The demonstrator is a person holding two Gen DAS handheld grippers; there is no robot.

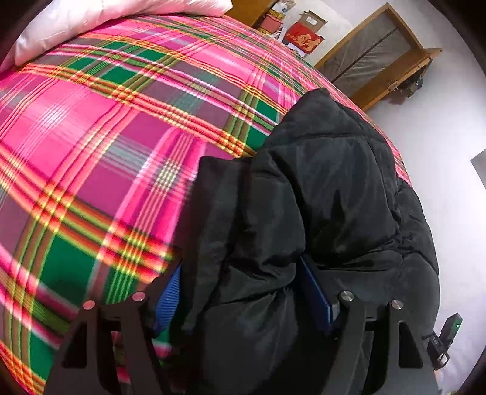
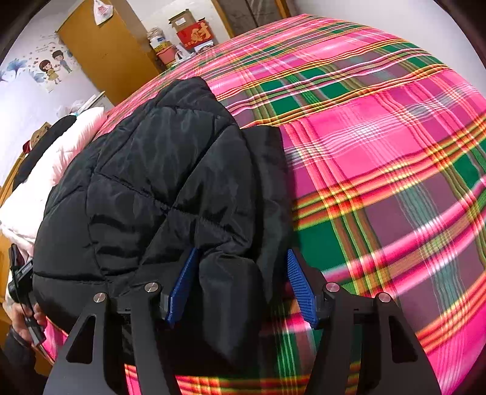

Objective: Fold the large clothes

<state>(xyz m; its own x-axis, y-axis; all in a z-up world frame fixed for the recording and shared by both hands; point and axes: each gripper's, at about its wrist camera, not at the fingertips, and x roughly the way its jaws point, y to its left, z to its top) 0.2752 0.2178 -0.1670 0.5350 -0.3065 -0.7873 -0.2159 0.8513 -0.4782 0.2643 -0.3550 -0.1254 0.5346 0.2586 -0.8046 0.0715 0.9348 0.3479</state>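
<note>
A black quilted puffer jacket [image 1: 328, 188] lies bunched on a bed with a pink, green and yellow plaid cover [image 1: 106, 127]. It also shows in the right wrist view [image 2: 158, 182] on the same cover [image 2: 379, 152]. My left gripper [image 1: 243, 291] has its blue pads wide apart with a thick fold of the jacket between them. My right gripper [image 2: 240, 285] is likewise spread wide, with a jacket edge lying between its blue pads [image 2: 299, 288]. Neither pair of pads visibly presses the cloth.
A pale pink pillow [image 1: 106, 21] lies at the bed's far end and shows at the left in the right wrist view [image 2: 51, 170]. A wooden door [image 2: 103, 51], red boxes [image 2: 194, 33] and a wooden frame [image 1: 373, 57] stand beyond the bed.
</note>
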